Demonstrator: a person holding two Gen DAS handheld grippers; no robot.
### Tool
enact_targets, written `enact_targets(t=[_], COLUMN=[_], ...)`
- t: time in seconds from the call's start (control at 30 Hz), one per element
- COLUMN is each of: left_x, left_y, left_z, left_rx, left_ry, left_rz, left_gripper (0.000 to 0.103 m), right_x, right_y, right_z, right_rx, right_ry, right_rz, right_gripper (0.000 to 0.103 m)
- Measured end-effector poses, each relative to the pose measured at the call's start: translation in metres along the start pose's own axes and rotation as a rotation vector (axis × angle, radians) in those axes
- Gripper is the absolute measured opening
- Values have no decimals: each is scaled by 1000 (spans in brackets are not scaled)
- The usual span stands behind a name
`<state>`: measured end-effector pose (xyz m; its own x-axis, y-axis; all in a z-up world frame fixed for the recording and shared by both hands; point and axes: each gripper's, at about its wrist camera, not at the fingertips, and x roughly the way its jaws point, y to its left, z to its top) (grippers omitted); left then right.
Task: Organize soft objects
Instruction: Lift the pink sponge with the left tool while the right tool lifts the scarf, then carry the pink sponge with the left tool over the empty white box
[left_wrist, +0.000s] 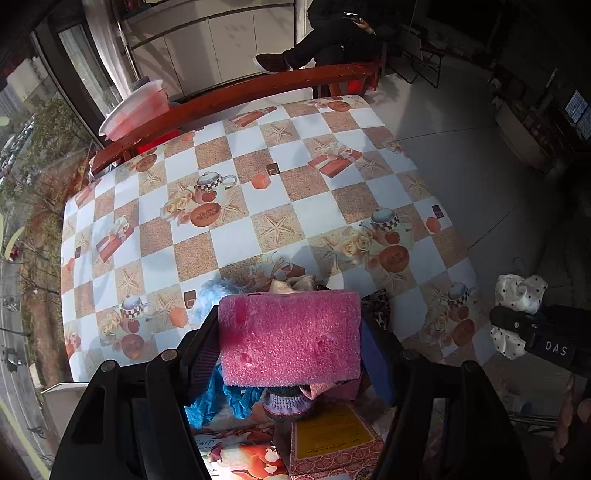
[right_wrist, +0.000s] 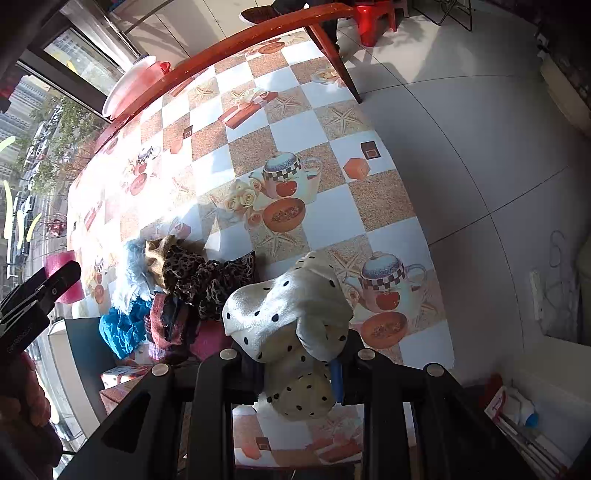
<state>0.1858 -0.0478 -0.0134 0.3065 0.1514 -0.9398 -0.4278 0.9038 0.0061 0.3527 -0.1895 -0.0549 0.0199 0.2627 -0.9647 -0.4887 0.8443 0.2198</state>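
Note:
My left gripper (left_wrist: 290, 343) is shut on a pink sponge block (left_wrist: 290, 338) and holds it above a pile of soft cloths. The sponge also shows at the left of the right wrist view (right_wrist: 62, 271). My right gripper (right_wrist: 295, 354) is shut on a white polka-dot cloth (right_wrist: 291, 306), held above the table's near right part; it also shows in the left wrist view (left_wrist: 519, 295). The pile (right_wrist: 177, 291) holds a leopard-print cloth (right_wrist: 207, 277), a blue cloth (right_wrist: 122, 328), a pale fluffy piece (right_wrist: 129, 273) and a dark red piece (right_wrist: 166, 325).
The checkered tablecloth (left_wrist: 258, 177) covers the table. A red wooden rail (left_wrist: 236, 96) runs along the far edge, with a white and red container (left_wrist: 133, 110) behind it. A patterned box (left_wrist: 332, 443) lies under the left gripper. Grey floor (right_wrist: 480, 147) lies right.

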Motion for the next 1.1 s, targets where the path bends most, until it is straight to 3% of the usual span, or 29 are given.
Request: enact_targets(t=[0.37,0.6,0.9,1.1], left_x=[-51,-56,-61,-80], left_y=[-123,-166,-153,-119], left_z=[-49,-94,-146,-175], left_rx=[299,455,423,407], left_ry=[9,82,138,104], left_rz=[-127,-188,-168,-158], left_gripper=[73,73,73,73], right_x=[-39,-37,-21,-18], right_y=[-36,-48,-35,3], right_z=[-48,-79,-118,-145], right_rx=[-9,-56,-188,-282], right_ry=[3,46,119,144], right_rz=[39,42,46,84], right_gripper=[29,29,29,29])
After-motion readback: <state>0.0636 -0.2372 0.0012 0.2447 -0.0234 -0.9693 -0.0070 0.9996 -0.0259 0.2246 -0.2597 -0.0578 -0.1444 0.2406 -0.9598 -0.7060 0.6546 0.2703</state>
